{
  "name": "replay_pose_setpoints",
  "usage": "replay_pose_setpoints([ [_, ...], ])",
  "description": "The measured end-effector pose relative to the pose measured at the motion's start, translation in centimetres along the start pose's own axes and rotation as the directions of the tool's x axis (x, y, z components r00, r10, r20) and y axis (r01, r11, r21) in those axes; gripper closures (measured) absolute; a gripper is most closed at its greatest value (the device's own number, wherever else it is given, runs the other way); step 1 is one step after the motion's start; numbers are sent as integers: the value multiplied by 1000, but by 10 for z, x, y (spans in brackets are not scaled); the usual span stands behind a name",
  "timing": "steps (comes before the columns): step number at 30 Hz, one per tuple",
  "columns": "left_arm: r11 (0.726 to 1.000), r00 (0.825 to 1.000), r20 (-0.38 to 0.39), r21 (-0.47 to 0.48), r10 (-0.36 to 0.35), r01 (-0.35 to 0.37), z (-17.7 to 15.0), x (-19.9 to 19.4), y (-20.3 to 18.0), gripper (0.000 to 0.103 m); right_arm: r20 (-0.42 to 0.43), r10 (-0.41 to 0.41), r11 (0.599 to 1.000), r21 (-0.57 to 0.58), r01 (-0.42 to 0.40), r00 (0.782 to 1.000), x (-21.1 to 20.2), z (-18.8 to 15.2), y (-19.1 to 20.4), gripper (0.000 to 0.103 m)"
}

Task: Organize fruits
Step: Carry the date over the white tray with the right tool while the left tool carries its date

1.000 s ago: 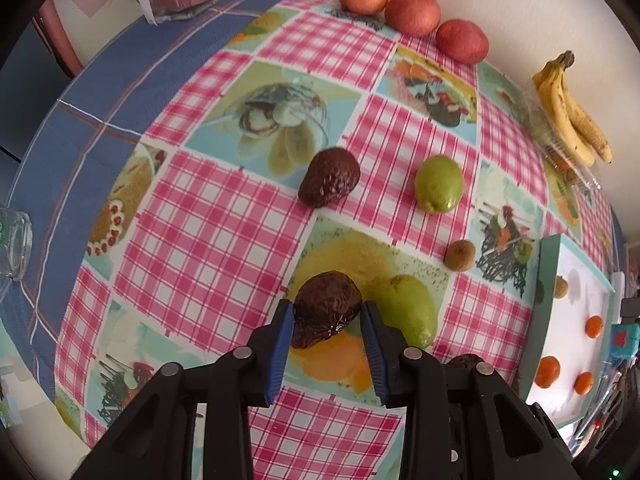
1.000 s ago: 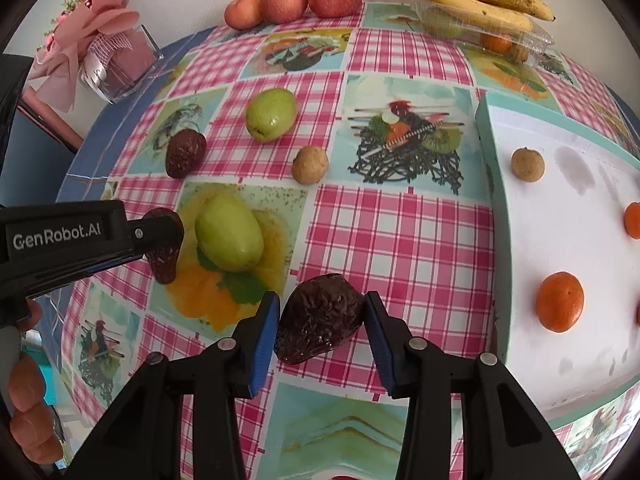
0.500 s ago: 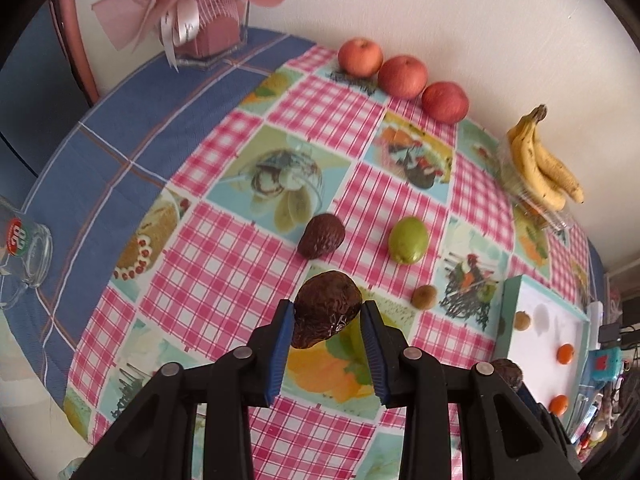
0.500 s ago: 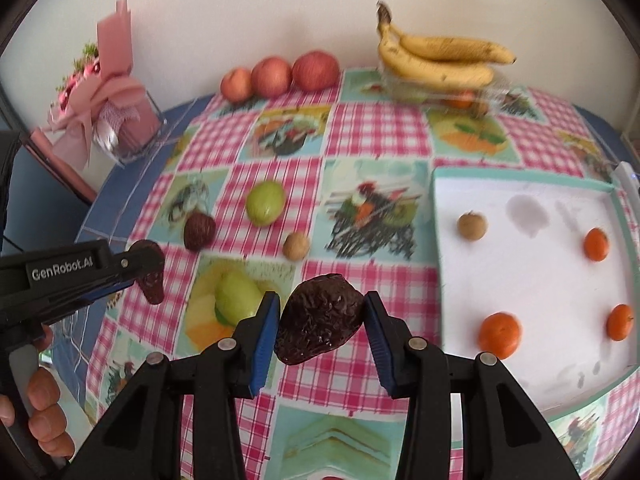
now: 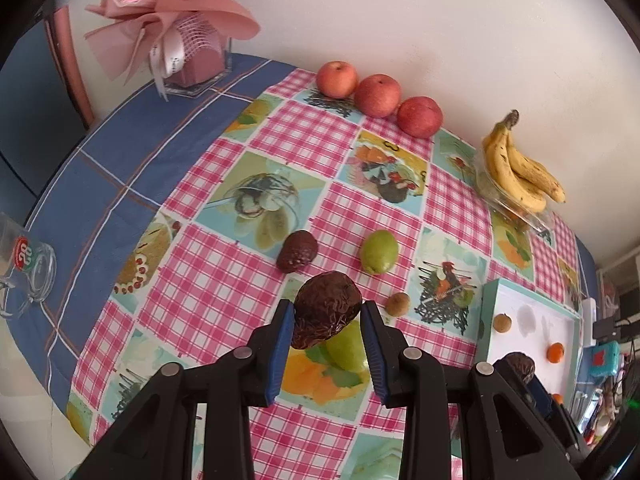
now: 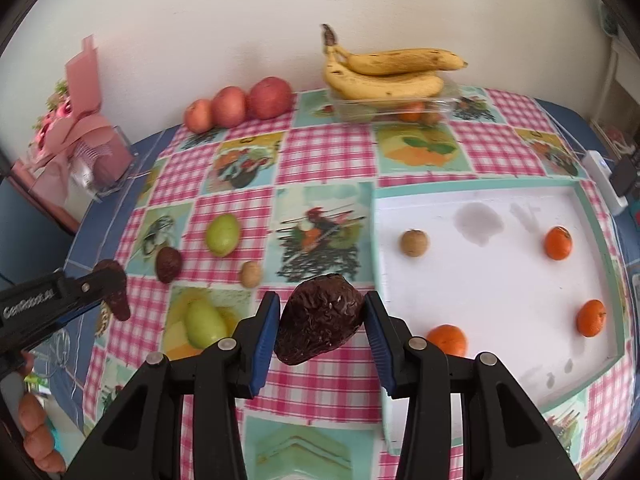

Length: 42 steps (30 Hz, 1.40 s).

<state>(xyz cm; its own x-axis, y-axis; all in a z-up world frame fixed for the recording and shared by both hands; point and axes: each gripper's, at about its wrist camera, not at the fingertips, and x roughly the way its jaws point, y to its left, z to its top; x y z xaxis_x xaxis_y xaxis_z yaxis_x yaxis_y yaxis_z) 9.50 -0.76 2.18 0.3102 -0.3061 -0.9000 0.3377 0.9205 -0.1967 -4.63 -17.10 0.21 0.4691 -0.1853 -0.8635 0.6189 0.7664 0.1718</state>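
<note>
Your left tool (image 5: 327, 322) is closed on a dark wrinkled avocado (image 5: 326, 309), its blue pads pressing both sides, and it hangs in the air above the checked tabletop (image 5: 224, 280). Your right tool (image 6: 321, 322) grips a second wrinkled avocado (image 6: 320, 318) the same way, held above the tabletop just beside the left rim of the white tray (image 6: 500, 280). A third avocado (image 5: 298, 250) lies on the tabletop near a green fruit (image 5: 379, 251), with another green fruit (image 5: 347, 345) showing below your left tool and a small brown fruit (image 5: 398, 304) just to the right. In the tray sit three oranges (image 6: 447, 339) and one small brown fruit (image 6: 414, 242), well apart. Three apples (image 5: 377, 95) and a banana bunch (image 5: 520, 168) line the wall side.
</note>
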Motion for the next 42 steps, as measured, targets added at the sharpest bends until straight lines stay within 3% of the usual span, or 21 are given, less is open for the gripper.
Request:
replay_pose_setpoints([
  [9,997,1000,3,83,-7,7,-10,0,-32,66,12,-100,984,149,97,995,-8,10,-59,58],
  [21,966,999,-20,257,-33,37,-37,4,-101,66,17,-198,915,361,179,980,-30,12,-148,58],
  [30,894,996,-43,438,-80,91,-70,10,-168,66,41,-244,870,451,200,969,-50,7,-189,58],
  [37,823,994,-45,557,-101,109,-93,23,-210,66,68,-253,865,462,194,965,-59,9,-198,58],
  [42,795,993,-46,596,-109,115,-100,37,-222,66,67,-249,864,467,190,966,-57,9,-201,58],
])
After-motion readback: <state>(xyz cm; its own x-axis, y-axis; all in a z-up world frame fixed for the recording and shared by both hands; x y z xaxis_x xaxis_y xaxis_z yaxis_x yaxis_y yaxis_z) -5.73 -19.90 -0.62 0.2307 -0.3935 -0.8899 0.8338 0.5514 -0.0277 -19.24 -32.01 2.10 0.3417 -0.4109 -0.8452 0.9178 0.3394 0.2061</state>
